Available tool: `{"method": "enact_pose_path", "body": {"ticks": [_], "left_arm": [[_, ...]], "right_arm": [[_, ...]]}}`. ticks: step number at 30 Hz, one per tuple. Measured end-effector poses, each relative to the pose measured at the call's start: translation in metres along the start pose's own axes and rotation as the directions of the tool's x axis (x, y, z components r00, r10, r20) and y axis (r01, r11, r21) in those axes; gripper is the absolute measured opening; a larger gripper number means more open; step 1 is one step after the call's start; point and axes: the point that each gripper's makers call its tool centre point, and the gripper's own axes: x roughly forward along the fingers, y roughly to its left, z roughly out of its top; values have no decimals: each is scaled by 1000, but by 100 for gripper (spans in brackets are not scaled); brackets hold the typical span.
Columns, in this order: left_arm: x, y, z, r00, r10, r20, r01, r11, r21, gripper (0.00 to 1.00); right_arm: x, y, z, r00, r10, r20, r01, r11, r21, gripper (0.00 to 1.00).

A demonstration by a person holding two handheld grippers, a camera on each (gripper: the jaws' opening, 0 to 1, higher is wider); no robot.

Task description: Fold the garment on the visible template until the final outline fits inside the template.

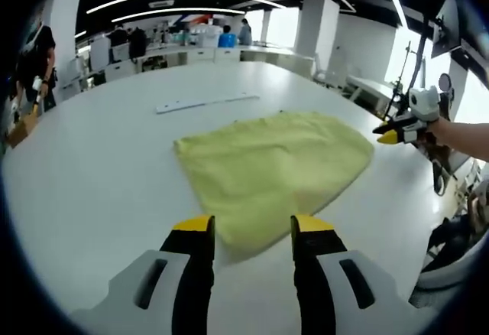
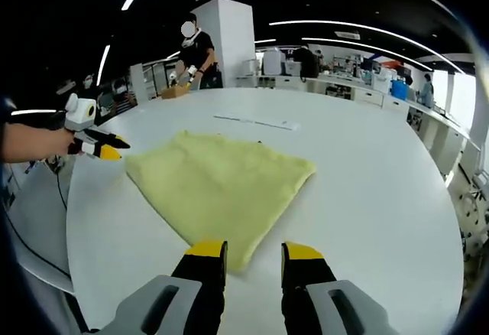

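Two pairs of yellow-tipped jaws, both standing apart and gripping nothing: left gripper (image 1: 251, 232) with a corner of the soft yellow fabric garment (image 1: 271, 168) lying just ahead of and between its tips, right gripper (image 2: 255, 255) likewise with another corner of the same cloth (image 2: 220, 186) reaching toward the gap between its fingers. Garment spread flat on the broad round white table (image 1: 99, 174), apparently already doubled into a rough four-sided shape with one rounded side — though whether layers lie underneath cannot be told. No marked template outline visible around or under the cloth, so fit against it cannot be judged; only a long thin white strip (image 1: 207, 102) lying on the table beyond the garment, well apart from it and far from the fingertips. Seen from the left gripper view, the right gripper (image 1: 396, 131) hovering beside the far right edge of the cloth, held by a bare forearm; seen from the right gripper view, the left gripper (image 2: 101, 148) just beside the cloth's left corner. Judged state: somewhere mid-task, no grasp taken at present, at least one more fold likely left — both corners within easy reach ahead of the tips. No readable brand, label or writing anywhere on cloth, table or strip.
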Motion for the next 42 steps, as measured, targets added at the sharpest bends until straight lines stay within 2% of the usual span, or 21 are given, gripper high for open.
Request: {"method": "enact_pose_path", "body": {"ticks": [13, 26, 33, 38, 42], "left_arm": [[1, 4, -25, 999, -2, -50, 2, 1000, 4, 31], [5, 13, -28, 997, 16, -69, -12, 998, 55, 20], [6, 13, -34, 995, 1, -95, 13, 990, 144, 11], [6, 17, -34, 996, 10, -86, 3, 988, 151, 2], [7, 17, -34, 996, 8, -89, 7, 987, 163, 0]], "right_arm": [[4, 9, -23, 998, 21, -51, -22, 1000, -20, 22], [6, 10, -27, 997, 30, -68, -32, 999, -40, 19], [8, 15, -30, 996, 48, -79, -54, 996, -74, 15], [10, 14, -30, 996, 49, -79, -56, 995, -86, 11], [12, 15, -30, 995, 53, -81, -61, 994, -95, 7]]}}
